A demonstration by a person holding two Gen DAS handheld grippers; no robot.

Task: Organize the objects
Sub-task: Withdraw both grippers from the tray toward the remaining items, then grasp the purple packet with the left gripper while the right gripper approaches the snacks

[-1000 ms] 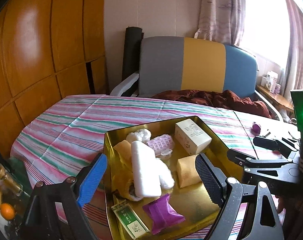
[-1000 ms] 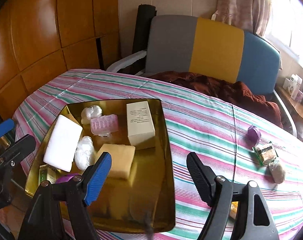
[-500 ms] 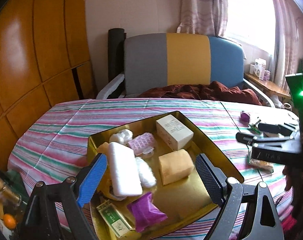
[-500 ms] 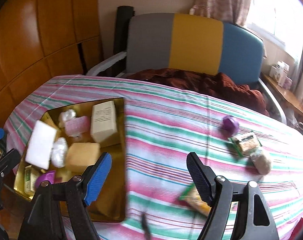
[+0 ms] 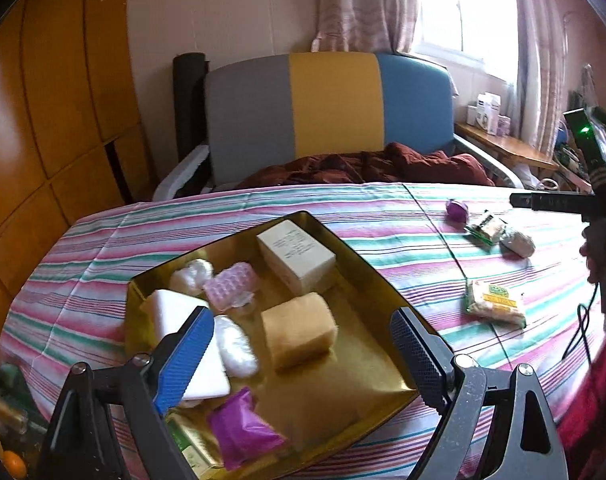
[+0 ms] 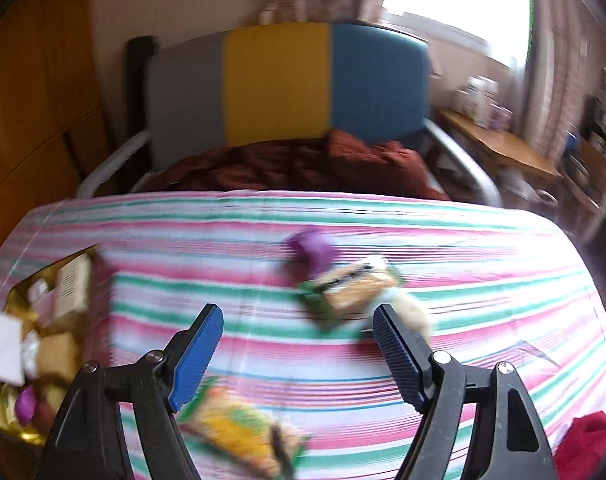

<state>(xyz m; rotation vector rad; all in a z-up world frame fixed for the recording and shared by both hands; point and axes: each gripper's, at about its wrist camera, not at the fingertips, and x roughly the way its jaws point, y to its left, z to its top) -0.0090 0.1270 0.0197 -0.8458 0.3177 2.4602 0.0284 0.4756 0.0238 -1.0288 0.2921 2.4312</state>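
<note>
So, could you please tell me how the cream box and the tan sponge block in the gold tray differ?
The cream box has sharp edges and printed text on top; the tan sponge block has rounded edges and a plain surface. The box lies at the far corner of the gold tray, the sponge nearer the tray's middle. Both are roughly box-shaped and lie inside the tray, untouched by either claw.

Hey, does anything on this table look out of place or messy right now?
Yes. Four items lie loose on the striped tablecloth, outside the gold tray: a purple ball, a small green-edged packet, a grey-white lump and a yellow snack packet. Nothing looks spilled or damaged.
</note>
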